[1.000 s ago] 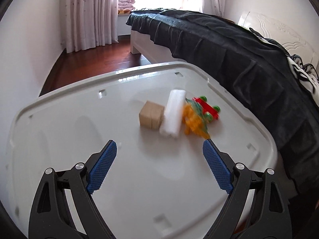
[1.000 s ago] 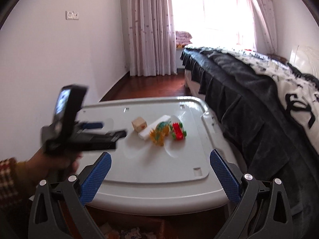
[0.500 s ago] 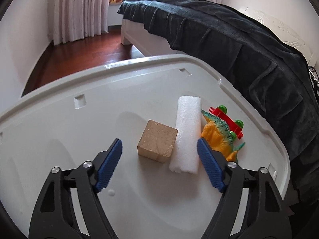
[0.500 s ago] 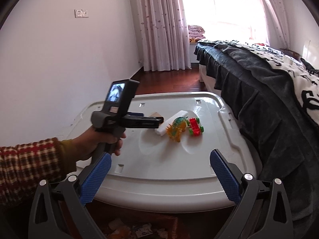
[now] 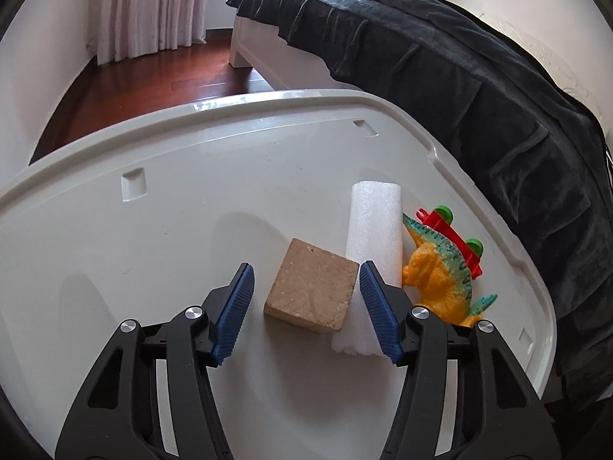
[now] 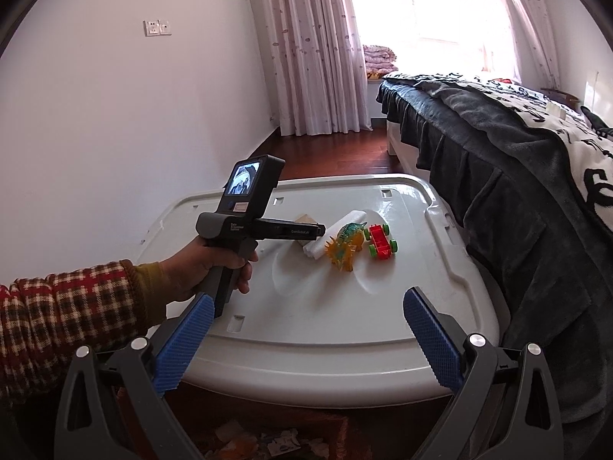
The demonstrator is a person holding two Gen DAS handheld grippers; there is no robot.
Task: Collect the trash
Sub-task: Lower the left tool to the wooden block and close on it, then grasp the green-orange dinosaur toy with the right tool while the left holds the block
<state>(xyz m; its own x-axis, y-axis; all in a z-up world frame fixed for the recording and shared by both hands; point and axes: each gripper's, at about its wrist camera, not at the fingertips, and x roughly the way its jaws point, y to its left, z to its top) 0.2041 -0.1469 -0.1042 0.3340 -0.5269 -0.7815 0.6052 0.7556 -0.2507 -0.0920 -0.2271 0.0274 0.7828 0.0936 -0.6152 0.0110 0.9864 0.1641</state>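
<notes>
A grey lid (image 5: 161, 176) serves as the work surface, its rim close to a bed (image 6: 394, 138) draped in a dark blanket (image 5: 459, 76). On the lid an orange dinosaur (image 5: 436, 276) with a green spiny back stands touching a red toy car (image 5: 452, 235) with green wheels; in the right wrist view the two stand just apart. Beyond lies red-brown floor (image 5: 161, 76). Pale curtains (image 6: 314, 50) with small spots hang beside a bright window (image 6: 429, 11), folded bedding (image 6: 377, 57) on its sill. A switch plate (image 6: 157, 27) sits on the white wall (image 6: 95, 115).
</notes>
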